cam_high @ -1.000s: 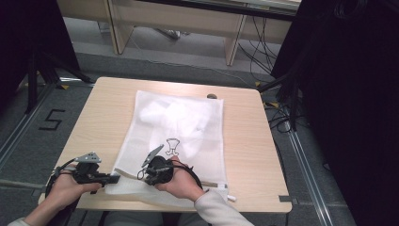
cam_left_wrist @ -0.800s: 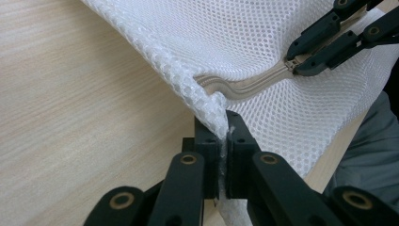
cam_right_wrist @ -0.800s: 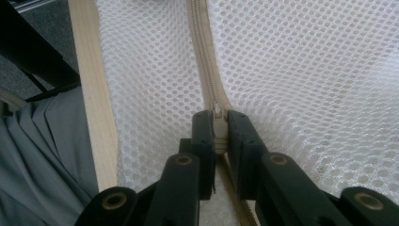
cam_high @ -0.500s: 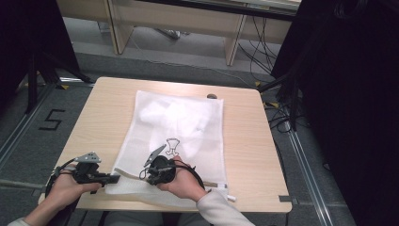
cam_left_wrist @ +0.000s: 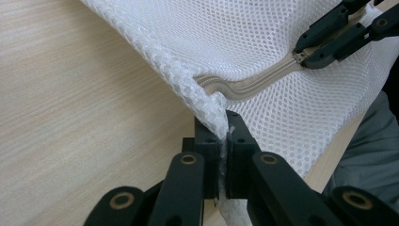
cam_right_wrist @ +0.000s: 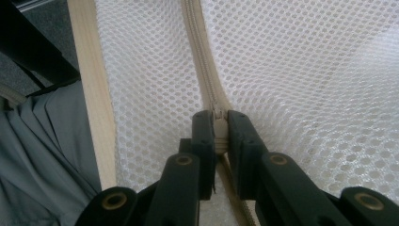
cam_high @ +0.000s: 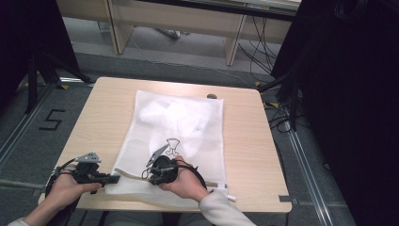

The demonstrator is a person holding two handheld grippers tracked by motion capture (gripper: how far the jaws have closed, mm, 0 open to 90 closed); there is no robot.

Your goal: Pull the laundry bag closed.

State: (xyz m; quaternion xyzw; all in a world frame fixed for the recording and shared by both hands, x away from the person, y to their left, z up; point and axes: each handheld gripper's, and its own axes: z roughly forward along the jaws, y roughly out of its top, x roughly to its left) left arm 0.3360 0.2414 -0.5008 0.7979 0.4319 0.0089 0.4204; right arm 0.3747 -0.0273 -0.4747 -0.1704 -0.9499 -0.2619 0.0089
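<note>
A white mesh laundry bag (cam_high: 197, 141) lies flat on the wooden table (cam_high: 103, 117), with a white garment (cam_high: 174, 115) bunched inside it. My left gripper (cam_high: 115, 178) is at the bag's near left corner, shut on the mesh edge (cam_left_wrist: 214, 113). In the left gripper view its tips (cam_left_wrist: 224, 127) pinch that folded edge just below the beige zipper (cam_left_wrist: 249, 84). My right gripper (cam_high: 146, 175) points left along the near edge and is shut on the zipper slider (cam_right_wrist: 219, 123). The zipper tape (cam_right_wrist: 202, 61) runs away ahead of its tips (cam_right_wrist: 220, 123). That gripper also appears in the left gripper view (cam_left_wrist: 301, 56).
A small dark object (cam_high: 211, 96) sits at the table's far edge. The table's near edge (cam_right_wrist: 91, 94) runs beside the bag, with the person's grey clothing (cam_right_wrist: 42, 155) beyond it. Cables (cam_high: 277, 117) lie on the floor at the right, and wooden furniture (cam_high: 179, 23) stands behind.
</note>
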